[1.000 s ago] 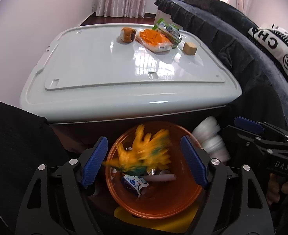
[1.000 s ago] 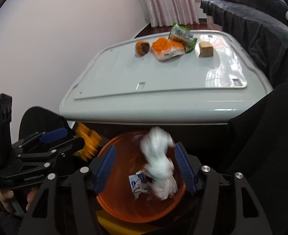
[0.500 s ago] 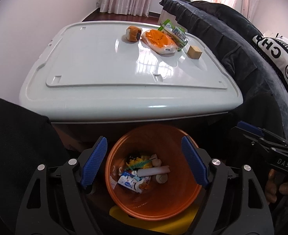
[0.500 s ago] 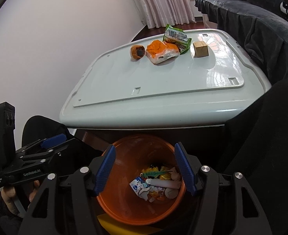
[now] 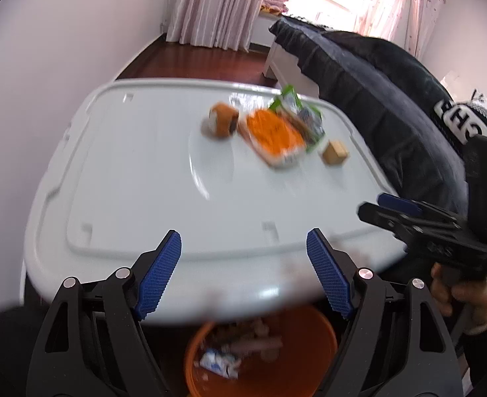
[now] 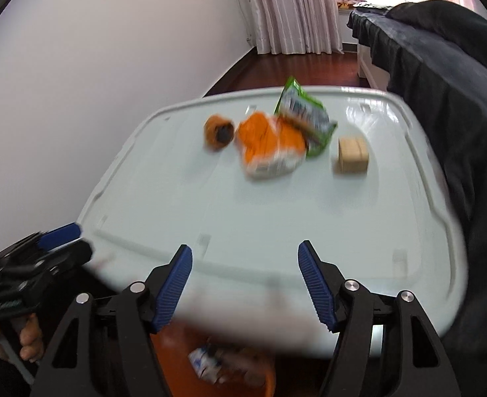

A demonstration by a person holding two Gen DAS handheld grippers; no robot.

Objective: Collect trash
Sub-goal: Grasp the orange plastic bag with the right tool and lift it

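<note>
With both the left gripper [image 5: 243, 274] empty and wide and the right gripper [image 6: 245, 284] empty and opening, a hasty reach could knock the cardboard cube [image 6: 352, 154], beside the green wrapper [image 6: 306, 115], off the table [image 6: 276, 218].

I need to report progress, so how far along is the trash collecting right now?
Done: several scraps already lie in the round orange plastic bin. In hand: nothing; the left tool is open and empty, and the right tool's jaws are opening, also empty. Left on the pale grey lid: small orange roll, orange packet, green wrapper, tan cardboard box.
</note>
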